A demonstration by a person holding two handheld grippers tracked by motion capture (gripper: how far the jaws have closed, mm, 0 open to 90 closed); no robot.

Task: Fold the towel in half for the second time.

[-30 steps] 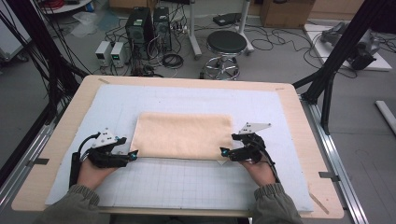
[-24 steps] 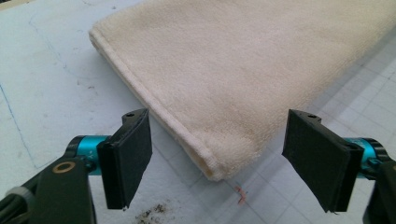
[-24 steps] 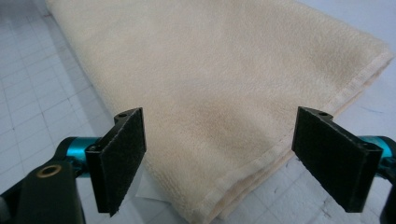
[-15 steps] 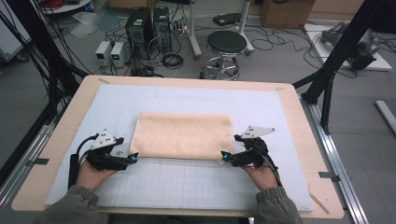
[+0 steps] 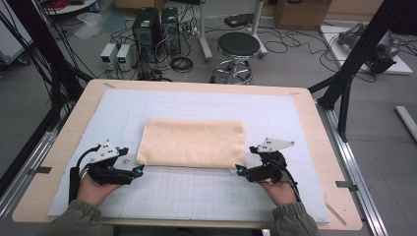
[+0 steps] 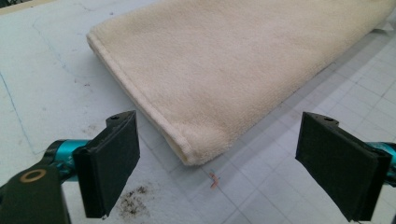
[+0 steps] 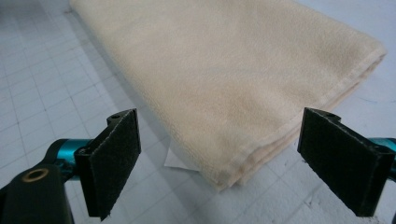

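Note:
A folded beige towel [image 5: 192, 142] lies flat on the gridded mat [image 5: 196, 191] in the middle of the table. My left gripper [image 5: 139, 170] rests at its near left corner, my right gripper [image 5: 239, 170] at its near right corner. In the left gripper view the towel corner [image 6: 196, 149] sits just ahead of the gap, and the pads [image 6: 114, 163] stand wide apart without touching it. The right gripper view shows the layered corner [image 7: 233, 172] the same way, free of the pads [image 7: 338, 158]. Both pairs of jaws have just been opening and hold nothing.
A small white tag [image 7: 176, 161] pokes out under the towel's near right corner. Brown crumbs [image 6: 131, 200] dot the mat by the left gripper. Beyond the table's far edge [image 5: 196, 86] stand a stool [image 5: 238, 46], computer towers [image 5: 156, 24] and cables. Black frame posts [image 5: 356, 64] flank the table.
The right gripper has drawn back a little toward the near right, off the towel corner. The left hand stays in place, its jaws now wider.

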